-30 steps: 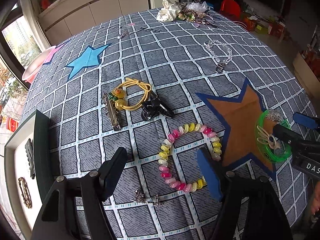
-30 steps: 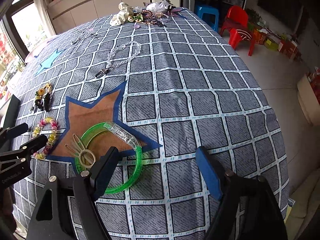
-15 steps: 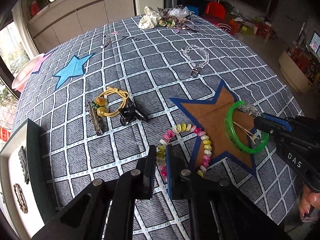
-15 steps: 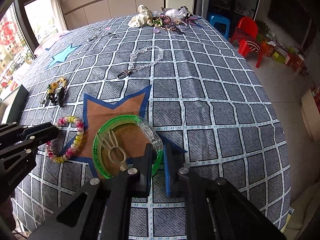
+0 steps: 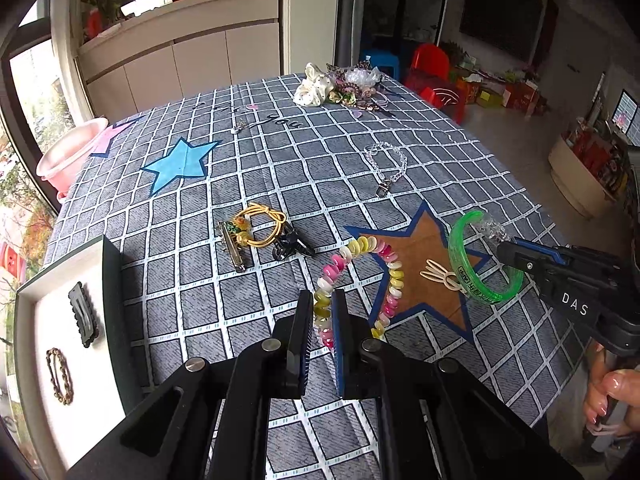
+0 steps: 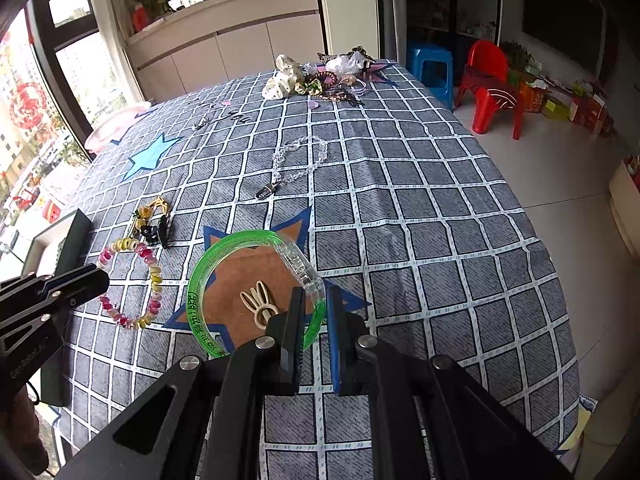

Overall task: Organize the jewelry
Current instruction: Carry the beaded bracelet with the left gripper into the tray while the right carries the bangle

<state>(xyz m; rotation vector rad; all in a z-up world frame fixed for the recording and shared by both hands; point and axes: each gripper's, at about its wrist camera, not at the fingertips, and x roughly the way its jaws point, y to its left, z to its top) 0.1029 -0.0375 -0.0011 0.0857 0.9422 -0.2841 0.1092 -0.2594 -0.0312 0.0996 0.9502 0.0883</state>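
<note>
Checked-cloth table (image 5: 400, 152): left tongs (image 5: 322, 312) pinch pink-yellow coil bracelet (image 5: 394, 276), right tongs (image 6: 312, 312) clamp green plastic bangle (image 6: 196, 300); both seemingly lifted; next, carry to white tray (image 5: 36, 320).

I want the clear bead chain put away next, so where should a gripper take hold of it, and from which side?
Probably at the metal clasp. The clear bead chain lies flat in a loose loop on the checked cloth, and the clasp sticks out alone at the near end, looking firmer than the beads. Come down from above, one finger either side of it.
</note>
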